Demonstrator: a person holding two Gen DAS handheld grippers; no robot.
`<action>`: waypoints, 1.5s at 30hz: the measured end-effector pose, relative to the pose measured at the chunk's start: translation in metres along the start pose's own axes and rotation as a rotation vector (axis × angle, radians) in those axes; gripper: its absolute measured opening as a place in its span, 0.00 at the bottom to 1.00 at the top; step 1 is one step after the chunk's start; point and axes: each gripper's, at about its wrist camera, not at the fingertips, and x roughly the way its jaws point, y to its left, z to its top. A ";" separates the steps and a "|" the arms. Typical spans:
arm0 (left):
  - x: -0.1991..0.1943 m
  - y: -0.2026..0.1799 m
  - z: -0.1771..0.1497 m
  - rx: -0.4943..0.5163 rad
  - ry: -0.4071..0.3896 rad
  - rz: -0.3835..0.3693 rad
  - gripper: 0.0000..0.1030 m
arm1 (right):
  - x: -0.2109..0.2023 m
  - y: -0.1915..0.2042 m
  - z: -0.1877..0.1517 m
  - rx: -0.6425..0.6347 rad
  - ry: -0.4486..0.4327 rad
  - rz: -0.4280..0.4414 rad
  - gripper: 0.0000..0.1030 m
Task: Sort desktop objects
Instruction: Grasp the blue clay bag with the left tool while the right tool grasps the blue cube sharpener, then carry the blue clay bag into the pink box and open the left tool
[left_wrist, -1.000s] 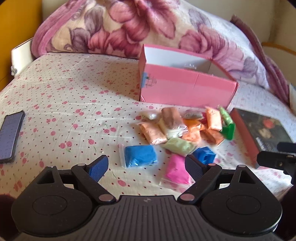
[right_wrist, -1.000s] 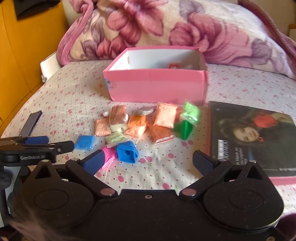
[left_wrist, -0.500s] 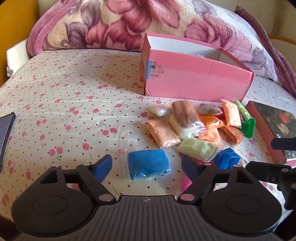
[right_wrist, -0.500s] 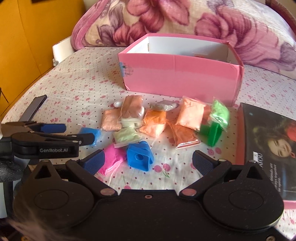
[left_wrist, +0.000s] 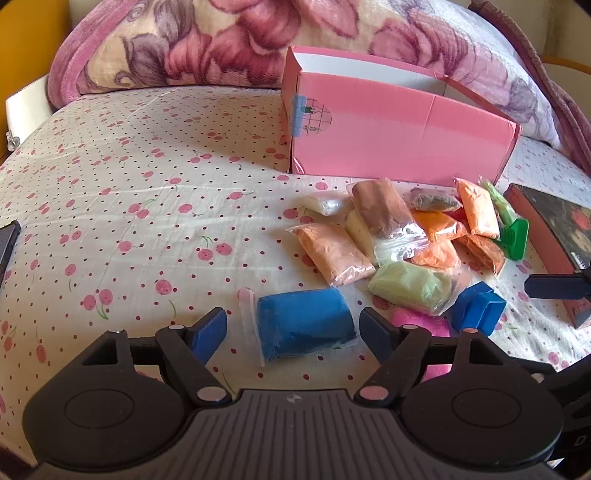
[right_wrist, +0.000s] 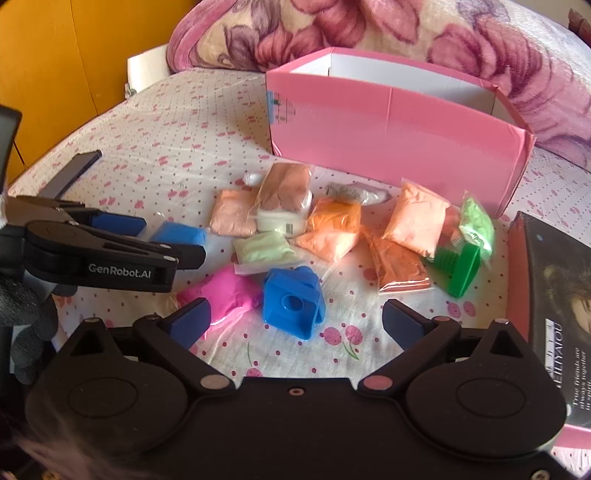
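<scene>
From the left wrist, the left gripper hangs with jaws spread wide around the blue bag, not touching it. The pink box stands behind the pile of bags.

From the right wrist, the right gripper is spread open too, the blue mould lying between its fingers, with the pink bag just left of it and the book at right.

right gripper: fingers apart | blue mould between | pink box beyond
</scene>
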 end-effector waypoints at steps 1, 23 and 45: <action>0.001 0.000 0.000 0.002 0.001 -0.002 0.63 | 0.001 -0.001 0.000 0.003 -0.001 0.002 0.98; -0.018 0.009 0.005 -0.045 -0.042 -0.012 0.51 | 0.020 -0.013 -0.005 0.078 -0.032 0.055 0.39; -0.039 -0.037 0.129 0.007 -0.141 -0.150 0.51 | 0.015 -0.035 -0.013 0.175 -0.050 0.056 0.39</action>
